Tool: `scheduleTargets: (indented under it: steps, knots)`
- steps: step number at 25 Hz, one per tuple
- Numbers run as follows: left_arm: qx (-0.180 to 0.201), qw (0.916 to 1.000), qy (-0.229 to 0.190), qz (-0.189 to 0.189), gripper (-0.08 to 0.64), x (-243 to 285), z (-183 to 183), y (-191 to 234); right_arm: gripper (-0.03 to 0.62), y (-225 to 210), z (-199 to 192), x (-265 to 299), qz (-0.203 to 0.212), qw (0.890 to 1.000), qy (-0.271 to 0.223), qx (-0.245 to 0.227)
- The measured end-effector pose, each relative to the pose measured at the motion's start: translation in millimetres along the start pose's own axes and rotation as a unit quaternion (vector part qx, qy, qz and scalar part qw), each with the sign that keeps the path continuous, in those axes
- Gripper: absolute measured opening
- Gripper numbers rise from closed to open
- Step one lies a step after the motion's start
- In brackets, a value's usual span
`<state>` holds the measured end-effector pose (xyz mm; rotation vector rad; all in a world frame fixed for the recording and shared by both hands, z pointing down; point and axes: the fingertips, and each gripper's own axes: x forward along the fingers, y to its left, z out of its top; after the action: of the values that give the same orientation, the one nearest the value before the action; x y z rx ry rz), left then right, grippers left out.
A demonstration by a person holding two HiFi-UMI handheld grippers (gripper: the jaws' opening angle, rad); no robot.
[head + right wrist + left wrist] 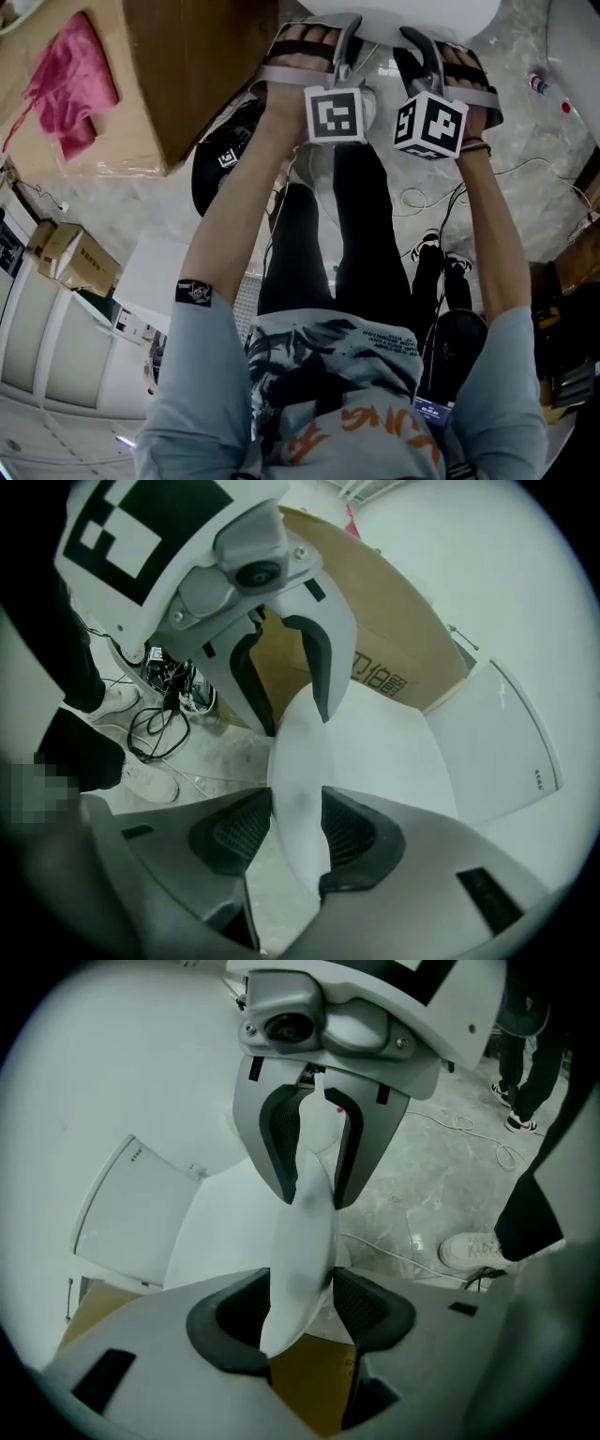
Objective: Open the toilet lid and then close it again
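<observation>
Toilet lid (302, 1241) x1, in 2 tongs (300, 1314) (295, 832)

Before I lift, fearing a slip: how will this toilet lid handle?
Probably stiff: the toilet lid shows no sag between the left gripper and right gripper. Likely slippery: its white surface looks smooth and glossy.

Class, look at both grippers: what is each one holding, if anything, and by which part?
Both hold the white toilet lid by its thin rim. The left gripper and right gripper are each clamped on that edge, side by side.
</observation>
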<state>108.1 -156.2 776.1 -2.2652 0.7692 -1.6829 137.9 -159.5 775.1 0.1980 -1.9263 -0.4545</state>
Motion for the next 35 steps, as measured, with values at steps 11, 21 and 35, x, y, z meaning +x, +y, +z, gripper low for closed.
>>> scheduleTargets:
  steps: [11, 21, 35]
  knots:
    - [0.034, 0.9956, -0.011, 0.086, 0.186, -47, 1, 62, 0.176, -46, 29, -78, -0.071, 0.997, -0.027, -0.027]
    - [0.007, 0.9847, -0.048, 0.167, 0.117, -129, 32, 149, 0.078, -115, 69, -160, -0.156, 0.985, -0.062, -0.037]
    - [-0.006, 0.9789, -0.079, 0.188, 0.089, -173, 65, 286, 0.069, -258, 97, -213, -0.229, 0.970, -0.076, 0.021]
